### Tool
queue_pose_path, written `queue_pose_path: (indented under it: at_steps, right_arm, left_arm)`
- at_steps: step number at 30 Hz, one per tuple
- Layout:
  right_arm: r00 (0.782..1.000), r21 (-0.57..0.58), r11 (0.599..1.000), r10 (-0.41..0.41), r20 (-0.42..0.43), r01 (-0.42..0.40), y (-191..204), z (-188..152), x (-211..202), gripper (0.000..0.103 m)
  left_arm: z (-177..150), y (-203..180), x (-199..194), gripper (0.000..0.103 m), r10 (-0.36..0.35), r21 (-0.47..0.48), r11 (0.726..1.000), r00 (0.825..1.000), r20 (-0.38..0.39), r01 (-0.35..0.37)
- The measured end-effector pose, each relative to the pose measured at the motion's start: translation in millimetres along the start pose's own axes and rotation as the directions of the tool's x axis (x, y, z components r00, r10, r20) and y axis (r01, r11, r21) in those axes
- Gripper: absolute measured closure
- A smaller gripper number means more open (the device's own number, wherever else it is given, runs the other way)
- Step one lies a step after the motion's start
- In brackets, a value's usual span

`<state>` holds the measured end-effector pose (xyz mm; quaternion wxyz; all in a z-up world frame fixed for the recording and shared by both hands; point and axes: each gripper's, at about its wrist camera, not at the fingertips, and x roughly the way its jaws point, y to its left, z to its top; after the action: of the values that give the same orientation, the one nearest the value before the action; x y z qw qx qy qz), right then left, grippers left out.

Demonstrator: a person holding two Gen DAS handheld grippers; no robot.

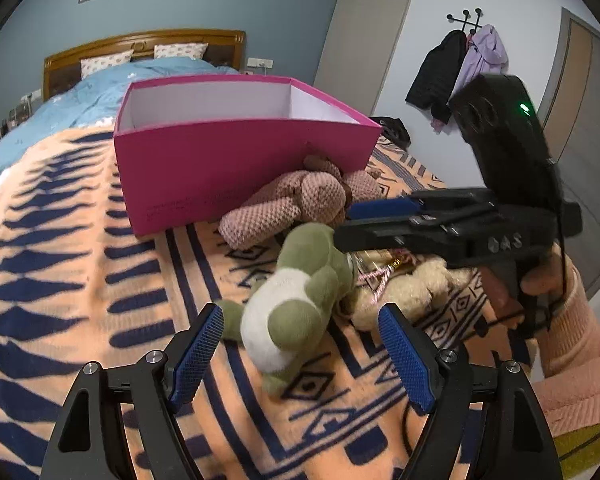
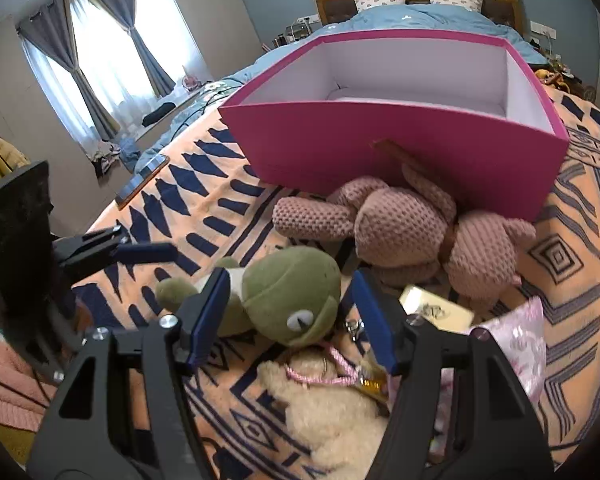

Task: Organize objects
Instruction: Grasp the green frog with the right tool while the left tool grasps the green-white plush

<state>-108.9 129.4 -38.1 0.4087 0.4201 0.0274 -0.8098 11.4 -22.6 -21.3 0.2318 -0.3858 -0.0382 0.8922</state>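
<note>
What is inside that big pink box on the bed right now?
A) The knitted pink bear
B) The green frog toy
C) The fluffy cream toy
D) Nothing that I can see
D: the pink box shows only bare white walls and floor, while the green frog, the knitted pink bear and the cream toy all lie outside it on the blanket.

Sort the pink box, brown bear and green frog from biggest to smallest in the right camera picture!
1. Pink box, clearly biggest.
2. Brown bear.
3. Green frog; it lies nearer the camera, so its real gap from the bear is unsure.
</note>
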Motion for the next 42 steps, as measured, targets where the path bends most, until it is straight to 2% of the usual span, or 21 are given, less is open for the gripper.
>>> queue_pose_path:
  at_steps: [8, 9, 11, 14, 16, 21, 25, 31, 35, 42]
  right_arm:
    - [0.999, -0.002, 1.000, -0.006, -0.049, 0.006, -2, 11, 18, 0.038]
    - [0.998, -0.011, 1.000, -0.006, -0.059, 0.005, -1, 12, 20, 0.038]
    - [0.997, -0.009, 1.000, 0.003, -0.078, -0.004, -2, 13, 25, 0.038]
    - [0.993, 0.008, 1.000, 0.000, -0.120, 0.001, -6, 12, 37, 0.038]
    - [0.991, 0.017, 0.999, 0.029, -0.132, -0.027, -7, 10, 40, 0.038]
    - [0.993, 0.004, 1.000, 0.024, -0.117, -0.024, -5, 5, 34, 0.042]
    - [0.997, 0.010, 1.000, 0.008, -0.074, -0.008, -2, 2, 21, 0.043]
    - [0.999, 0.018, 1.000, -0.022, 0.027, 0.021, 5, 9, -10, 0.043]
    - [0.994, 0.010, 0.999, -0.050, 0.101, 0.049, 13, 22, -31, 0.043]
    - [0.976, 0.037, 0.998, -0.049, 0.214, 0.042, 10, 60, -55, 0.043]
  left_arm:
    - [-11, 8, 12, 0.022, -0.028, -0.068, 0.997, 0.999, -0.039, 0.026]
    - [-12, 8, 14, 0.025, -0.022, -0.069, 0.997, 0.999, -0.043, 0.019]
    - [-14, 8, 17, 0.039, -0.006, -0.072, 0.997, 0.999, -0.052, 0.003]
    - [-16, 12, 22, 0.049, -0.004, -0.092, 0.996, 0.997, -0.074, -0.003]
    - [-18, 15, 23, 0.058, -0.001, -0.106, 0.994, 0.996, -0.087, -0.008]
    - [-18, 15, 22, 0.060, -0.009, -0.102, 0.995, 0.996, -0.088, 0.000]
    - [-12, 13, 16, 0.060, -0.024, -0.098, 0.995, 0.997, -0.078, 0.017]
    - [7, 5, -2, 0.060, -0.019, -0.042, 0.999, 1.000, -0.023, 0.018]
    - [31, 3, -13, 0.059, -0.004, -0.006, 1.000, 1.000, 0.019, 0.004]
    - [78, 1, -34, 0.059, 0.044, 0.075, 0.996, 0.992, 0.116, -0.052]
